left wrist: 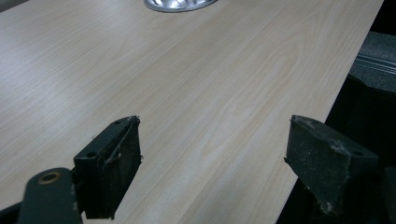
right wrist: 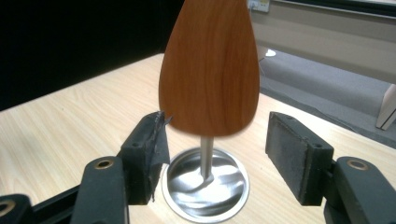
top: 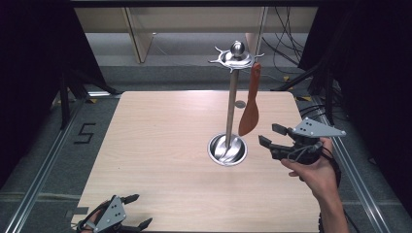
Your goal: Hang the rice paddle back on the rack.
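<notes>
Pale wood table, dark surround. Spatula hanging on stand, centre-right. Right gripper agape just right of blade, likely reaching to grasp; next, closing squarely. Left gripper agape, near-left edge.

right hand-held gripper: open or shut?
Open. The right hand-held gripper has its jaws spread wide, the hanging wooden spatula in the gap, neither pad visibly clamped on it.

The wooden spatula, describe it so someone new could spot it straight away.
Find the steel utensil stand right of centre on the pale wooden table. The wooden spatula hangs from its top ring, blade down: the one reddish-brown thing, just ahead of the right tongs.
</notes>
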